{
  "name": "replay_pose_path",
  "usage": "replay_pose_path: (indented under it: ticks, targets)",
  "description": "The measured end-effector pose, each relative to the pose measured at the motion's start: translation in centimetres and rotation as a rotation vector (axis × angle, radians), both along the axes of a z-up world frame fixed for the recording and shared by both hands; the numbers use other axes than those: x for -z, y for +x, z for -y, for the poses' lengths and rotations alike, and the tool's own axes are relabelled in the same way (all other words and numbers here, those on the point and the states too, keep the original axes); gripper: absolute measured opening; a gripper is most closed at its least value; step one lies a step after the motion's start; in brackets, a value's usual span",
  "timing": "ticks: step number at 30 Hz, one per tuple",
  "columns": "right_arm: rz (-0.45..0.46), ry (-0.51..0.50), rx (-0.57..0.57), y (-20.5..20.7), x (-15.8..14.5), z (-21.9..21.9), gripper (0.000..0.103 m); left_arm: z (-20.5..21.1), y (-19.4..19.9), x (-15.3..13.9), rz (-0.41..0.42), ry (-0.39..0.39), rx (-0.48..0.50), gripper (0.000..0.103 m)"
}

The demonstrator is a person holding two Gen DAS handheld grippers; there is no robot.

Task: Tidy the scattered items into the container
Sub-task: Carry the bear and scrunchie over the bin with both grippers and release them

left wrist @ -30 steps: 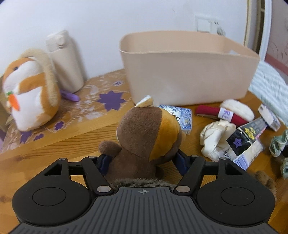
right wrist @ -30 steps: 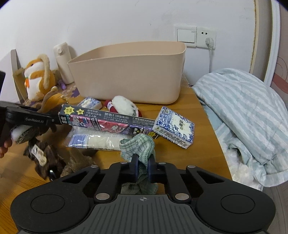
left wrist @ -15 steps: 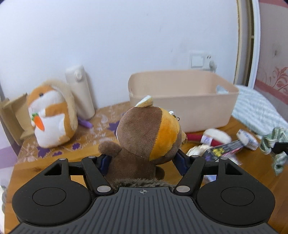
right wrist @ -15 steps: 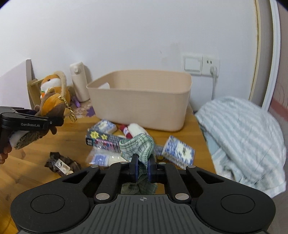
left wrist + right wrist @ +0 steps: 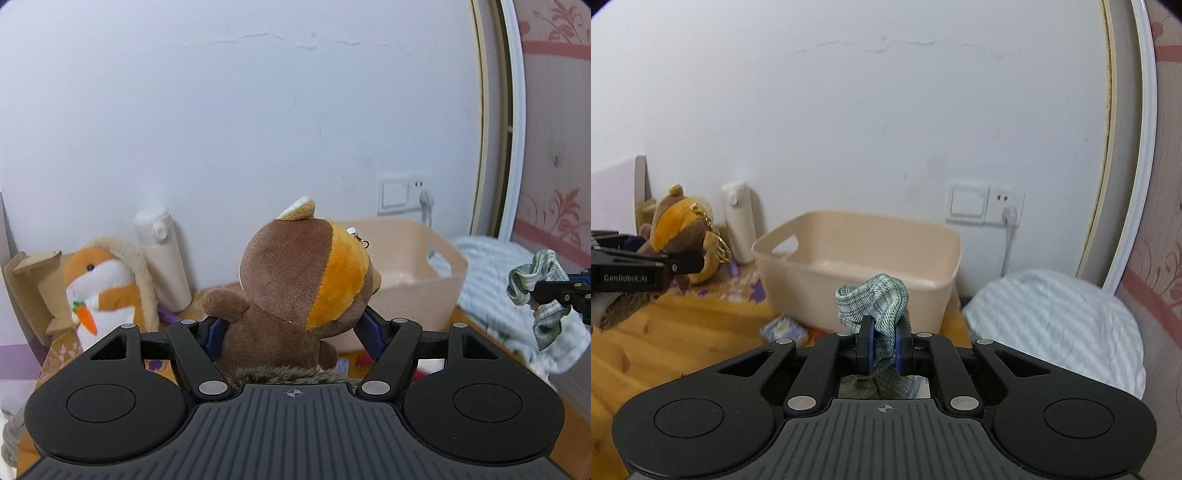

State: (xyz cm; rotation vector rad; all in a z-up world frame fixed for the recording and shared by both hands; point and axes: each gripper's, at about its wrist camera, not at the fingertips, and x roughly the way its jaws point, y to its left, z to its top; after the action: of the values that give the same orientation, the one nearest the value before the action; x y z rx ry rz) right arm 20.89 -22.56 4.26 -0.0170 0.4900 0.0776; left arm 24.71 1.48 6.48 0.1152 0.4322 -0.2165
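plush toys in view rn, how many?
2. The brown-orange plush is clamped in the left tongs; the orange-white plush with a carrot sits by the wall beside the white bottle. Others may be hidden.

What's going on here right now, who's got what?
Both grippers are loaded and raised above the table. The left gripper is shut on the brown plush toy; the right gripper is shut on the green checked cloth. The beige bin sits ahead by the wall, neither item in it yet.
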Motion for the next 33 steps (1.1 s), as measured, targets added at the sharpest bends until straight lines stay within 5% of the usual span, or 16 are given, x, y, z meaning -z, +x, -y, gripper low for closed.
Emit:
replay_pose_path:
  ticks: [7, 20, 33]
  targets:
    - [0.050, -0.001, 0.009, 2.5, -2.1, 0.4, 0.010, 1.7, 3.0, -1.0, 0.037, -0.055, -0.011, 0.071]
    - [0.062, 0.035, 0.003, 10.1, -3.2, 0.9, 0.010, 5.8, 10.5, -1.0, 0.064, -0.011, -0.114, 0.071]
    - [-0.045, 0.069, 0.079, 17.2, 1.1, 3.3, 0.010, 9.1, 17.6, 4.2, -0.090, 0.020, -0.130, 0.072]
